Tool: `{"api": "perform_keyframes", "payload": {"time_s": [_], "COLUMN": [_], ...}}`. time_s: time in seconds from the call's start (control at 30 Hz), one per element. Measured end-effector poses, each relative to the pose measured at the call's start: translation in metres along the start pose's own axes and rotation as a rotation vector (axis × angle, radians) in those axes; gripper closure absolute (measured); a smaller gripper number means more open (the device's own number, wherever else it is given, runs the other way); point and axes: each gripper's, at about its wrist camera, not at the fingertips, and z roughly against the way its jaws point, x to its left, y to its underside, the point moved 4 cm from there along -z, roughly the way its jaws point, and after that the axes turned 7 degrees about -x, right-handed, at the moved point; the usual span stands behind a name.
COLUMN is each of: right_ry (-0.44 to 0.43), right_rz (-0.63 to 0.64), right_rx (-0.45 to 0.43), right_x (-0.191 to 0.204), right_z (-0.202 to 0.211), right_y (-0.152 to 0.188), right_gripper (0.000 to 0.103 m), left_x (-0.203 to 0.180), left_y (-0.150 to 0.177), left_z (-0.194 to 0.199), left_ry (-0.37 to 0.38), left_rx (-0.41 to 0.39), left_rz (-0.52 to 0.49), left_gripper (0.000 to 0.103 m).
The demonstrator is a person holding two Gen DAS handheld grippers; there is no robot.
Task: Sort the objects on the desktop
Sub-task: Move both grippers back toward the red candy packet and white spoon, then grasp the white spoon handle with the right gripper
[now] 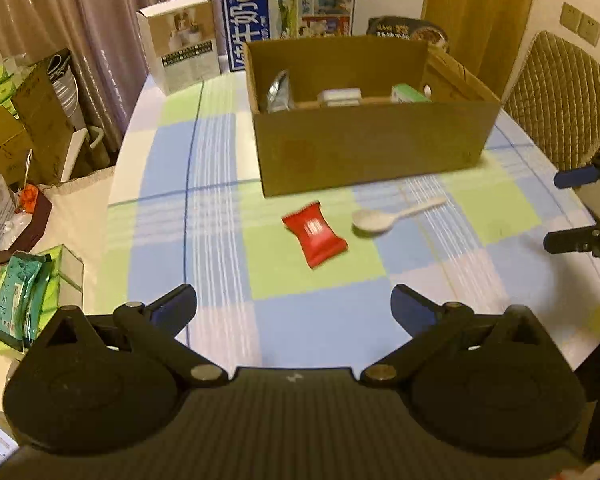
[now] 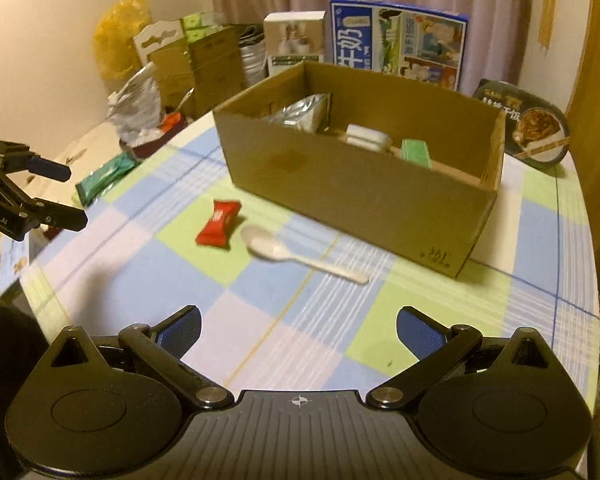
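Grippers left (image 1: pixel 294 306) and right (image 2: pixel 298 328) (both spread) above tablecloth (image 1: pixel 220 240).

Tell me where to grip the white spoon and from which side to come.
Grip the white spoon at mid-handle, from above, fingers straddling the handle's width. It lies flat on the tablecloth, and the handle is narrow and clear of the red packet beside the bowl.

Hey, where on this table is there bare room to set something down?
The checked tablecloth is bare left of the cardboard box and along the near edge, between the open grippers and the red snack packet. It's crowded directly before the box, where packet and white spoon lie.
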Motion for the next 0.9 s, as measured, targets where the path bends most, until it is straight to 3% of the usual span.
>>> {"api": "perform_keyframes", "payload": {"time_s": [0.33, 0.67, 0.9], "right_ry": [-0.033, -0.083, -0.074], "right_rz": [0.059, 0.131, 0.150], "right_rx": [0.004, 0.029, 0.059], "right_x": [0.001, 0.000, -0.012], "right_z": [-0.022, -0.063, -0.092], "right_y": [0.008, 0.007, 0.003], "right_gripper": [0.002, 0.004, 0.017], "left_x": [-0.023, -0.023, -0.023], "left_y": [0.024, 0.030, 0.022], "left_z": [-0.030, -0.064, -0.088], "left_ry": [-0.022, -0.027, -0.003], "left_rx": [0.037, 0.062, 0.054], "left_rz": [-0.042, -0.042, -0.027], "left_gripper": [0.002, 0.002, 0.002]}}
